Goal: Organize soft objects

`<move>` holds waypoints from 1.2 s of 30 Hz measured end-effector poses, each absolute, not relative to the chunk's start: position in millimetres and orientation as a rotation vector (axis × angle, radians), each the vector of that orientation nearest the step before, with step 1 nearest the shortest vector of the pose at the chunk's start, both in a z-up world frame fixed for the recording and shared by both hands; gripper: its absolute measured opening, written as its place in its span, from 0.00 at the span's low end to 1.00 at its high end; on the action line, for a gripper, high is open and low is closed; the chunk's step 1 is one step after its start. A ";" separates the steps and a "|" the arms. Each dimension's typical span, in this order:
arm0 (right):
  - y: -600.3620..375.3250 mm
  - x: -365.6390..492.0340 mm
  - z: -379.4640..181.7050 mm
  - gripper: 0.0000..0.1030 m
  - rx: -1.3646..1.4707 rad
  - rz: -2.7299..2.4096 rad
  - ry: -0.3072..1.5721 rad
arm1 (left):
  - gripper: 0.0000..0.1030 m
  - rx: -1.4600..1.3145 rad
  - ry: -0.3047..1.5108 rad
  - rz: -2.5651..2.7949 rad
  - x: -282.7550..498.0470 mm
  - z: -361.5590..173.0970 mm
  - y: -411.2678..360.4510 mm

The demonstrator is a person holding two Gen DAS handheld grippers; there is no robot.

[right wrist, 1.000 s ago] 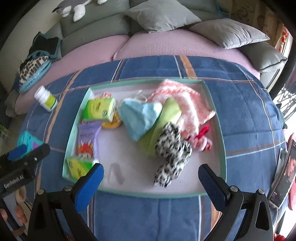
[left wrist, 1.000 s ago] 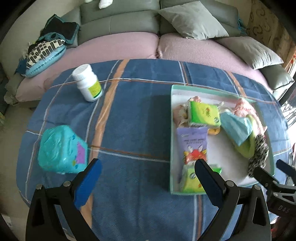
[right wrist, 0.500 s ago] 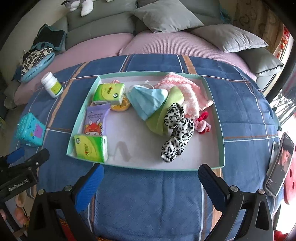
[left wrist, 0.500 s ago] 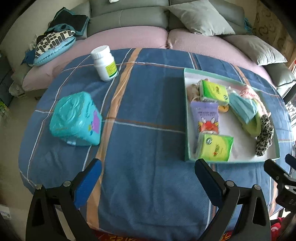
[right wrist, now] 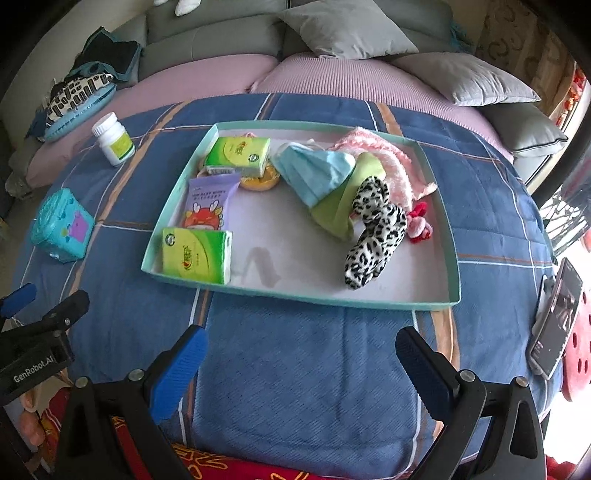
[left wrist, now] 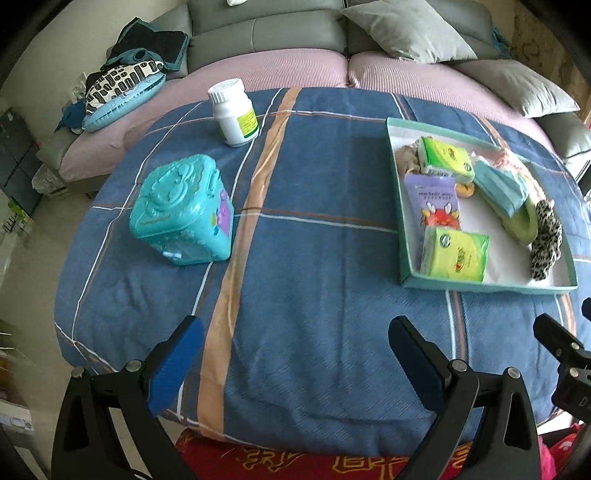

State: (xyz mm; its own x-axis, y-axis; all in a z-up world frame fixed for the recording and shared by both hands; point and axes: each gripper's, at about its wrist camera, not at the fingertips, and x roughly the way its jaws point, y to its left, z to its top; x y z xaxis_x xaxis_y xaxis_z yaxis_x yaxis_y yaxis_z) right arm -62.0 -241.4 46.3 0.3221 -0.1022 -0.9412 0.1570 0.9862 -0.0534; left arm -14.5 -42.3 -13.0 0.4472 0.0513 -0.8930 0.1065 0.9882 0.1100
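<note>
A teal-rimmed tray [right wrist: 452, 258] [left wrist: 402, 229] lies on the blue plaid cloth. In it are two green tissue packs [right wrist: 197, 254] [right wrist: 238, 153], a purple pouch [right wrist: 207, 203], a blue face mask [right wrist: 314, 171], a green cloth [right wrist: 340, 206], a leopard-print soft piece [right wrist: 373, 232], pink knitwear [right wrist: 391, 162] and a red-pink hair tie [right wrist: 419, 223]. My right gripper [right wrist: 299, 365] stands open in front of the tray's near rim, holding nothing. My left gripper [left wrist: 295, 354] is open too, over bare cloth left of the tray.
A teal plastic box [left wrist: 183, 210] and a white pill bottle [left wrist: 234, 112] stand on the cloth left of the tray. A phone [right wrist: 554, 319] lies at the right edge. A sofa with grey cushions [right wrist: 343, 27] curves behind the table.
Both grippers have pulled back toward the table's near edge; the tray and the teal box now lie farther ahead. Both stay open.
</note>
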 end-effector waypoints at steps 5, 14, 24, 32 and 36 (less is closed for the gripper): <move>-238.0 -67.8 39.0 1.00 0.054 -0.181 1.235 | 0.97 0.160 1.114 -0.024 -21.7 -21.8 -35.9; -227.1 -78.7 22.0 1.00 0.066 -0.188 1.227 | 0.97 0.184 1.095 -0.020 -33.4 -31.8 -33.0; -220.0 -84.0 6.3 1.00 0.019 -0.216 1.221 | 0.97 0.172 1.124 -0.012 -33.4 -49.7 -26.3; -222.0 -83.7 1.1 1.00 0.032 -0.225 1.228 | 0.97 0.190 1.113 -0.005 -31.5 -54.2 -28.2; -225.7 -84.2 0.6 1.00 0.048 -0.233 1.229 | 0.97 0.193 1.108 -0.004 -32.6 -53.3 -29.6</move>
